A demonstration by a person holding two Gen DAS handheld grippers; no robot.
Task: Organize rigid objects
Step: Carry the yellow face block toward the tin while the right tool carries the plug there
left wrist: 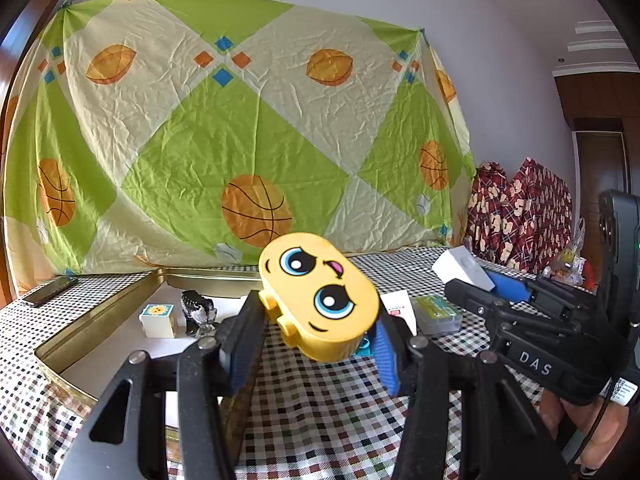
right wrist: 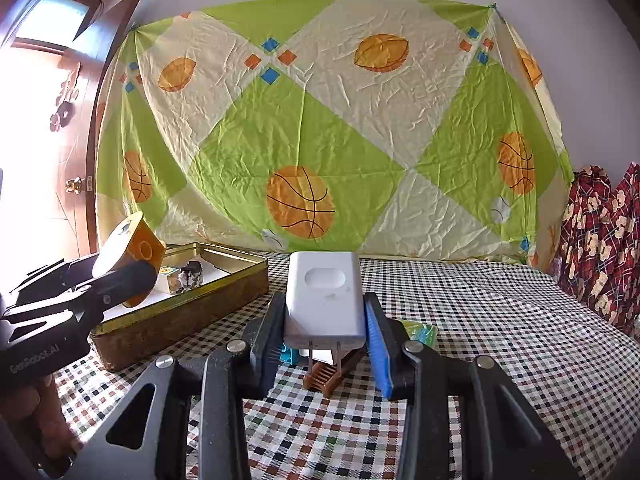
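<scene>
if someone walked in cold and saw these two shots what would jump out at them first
Probably the yellow toy block with the cartoon face, held above the checkered table in the left gripper. Next, the white plug adapter clamped in the right gripper, prongs pointing down. Behind both hangs a big green and cream sheet with basketballs, and the gold tin tray sits on the table's left side with a few small things inside.

Black left tool (left wrist: 316,344), blue finger pads (left wrist: 386,354), silver pivot screws (left wrist: 138,357), white "DAS" lettering (left wrist: 535,363)
</scene>
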